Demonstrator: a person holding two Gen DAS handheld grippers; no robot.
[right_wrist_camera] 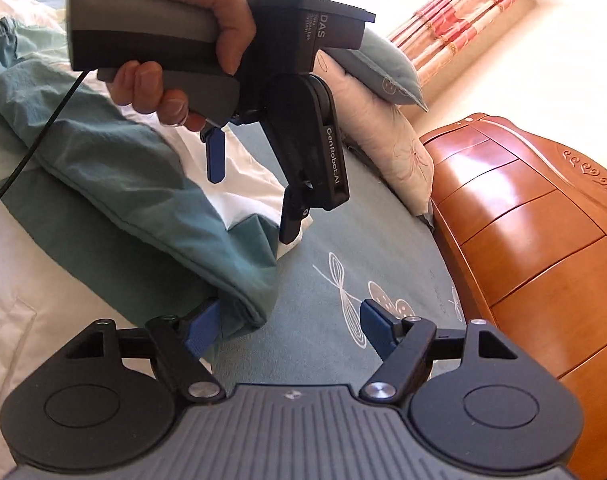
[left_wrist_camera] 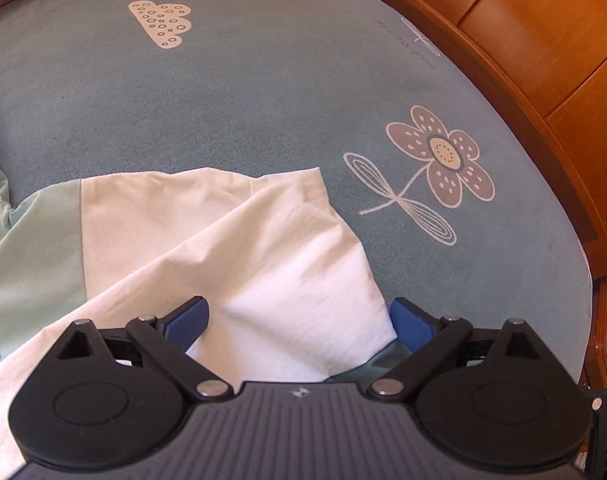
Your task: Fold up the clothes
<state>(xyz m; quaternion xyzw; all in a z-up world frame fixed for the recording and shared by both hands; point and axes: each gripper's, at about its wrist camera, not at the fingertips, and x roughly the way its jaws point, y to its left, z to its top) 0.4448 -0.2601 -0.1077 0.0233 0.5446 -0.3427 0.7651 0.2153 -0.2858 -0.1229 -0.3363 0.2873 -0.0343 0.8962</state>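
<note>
A white and mint-green garment [left_wrist_camera: 231, 240] lies spread on the bed sheet [left_wrist_camera: 263, 80], its white corner reaching toward the wooden footboard [left_wrist_camera: 543, 60] side of the bed. The left gripper [left_wrist_camera: 299, 320] has its jaws spread wide, with that white corner bunched between the blue pads but not pinched. The right gripper [right_wrist_camera: 287, 324] is also released, jaws standing apart; a teal folded hem [right_wrist_camera: 239, 296] rests against its left pad [right_wrist_camera: 201, 330], the other pad over bare sheet. This looks like the start of a fold: both corners lined up, neither gripped. Next, each gripper likely needs to clench on its fabric edge before lifting across.
</note>
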